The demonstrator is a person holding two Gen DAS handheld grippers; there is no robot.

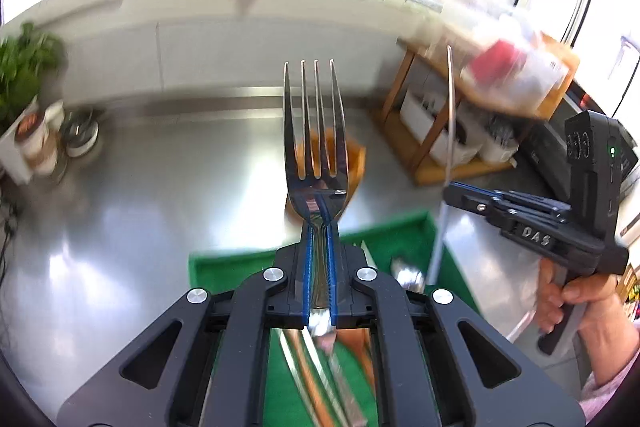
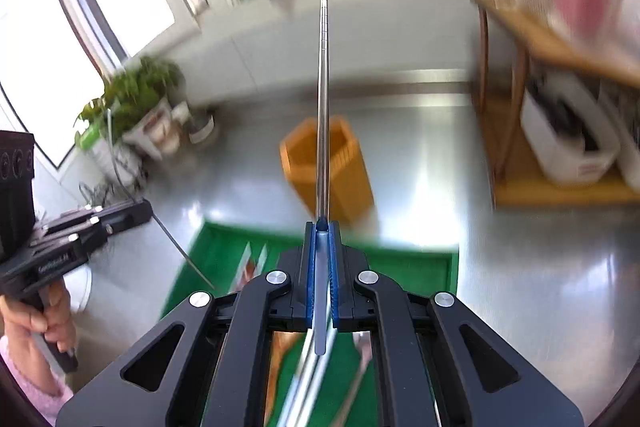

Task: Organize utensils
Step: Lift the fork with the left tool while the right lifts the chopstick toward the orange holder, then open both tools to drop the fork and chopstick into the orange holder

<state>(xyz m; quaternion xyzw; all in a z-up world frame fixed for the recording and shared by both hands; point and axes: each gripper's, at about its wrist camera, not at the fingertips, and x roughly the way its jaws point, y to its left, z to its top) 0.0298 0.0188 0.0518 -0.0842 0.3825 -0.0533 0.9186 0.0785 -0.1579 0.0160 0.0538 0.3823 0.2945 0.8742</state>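
My left gripper (image 1: 320, 205) is shut on a steel fork (image 1: 315, 123), tines pointing away, held above the green tray (image 1: 416, 227). My right gripper (image 2: 322, 225) is shut on a thin steel chopstick (image 2: 323, 99) that points forward over the tray (image 2: 400, 259). An orange hexagonal utensil holder (image 2: 340, 183) stands on the steel counter just beyond the tray; in the left wrist view the holder (image 1: 356, 163) sits behind the fork. Several utensils lie in the tray below both grippers. The right gripper (image 1: 450, 193) with its chopstick (image 1: 452, 115) also shows in the left wrist view, and the left gripper (image 2: 148, 213) in the right wrist view.
A wooden shelf (image 1: 432, 131) with white bins and a clear container stands at the back right. A potted plant (image 2: 132, 99) and small jars (image 1: 40, 143) stand at the back left by the window. The steel counter (image 1: 160, 195) surrounds the tray.
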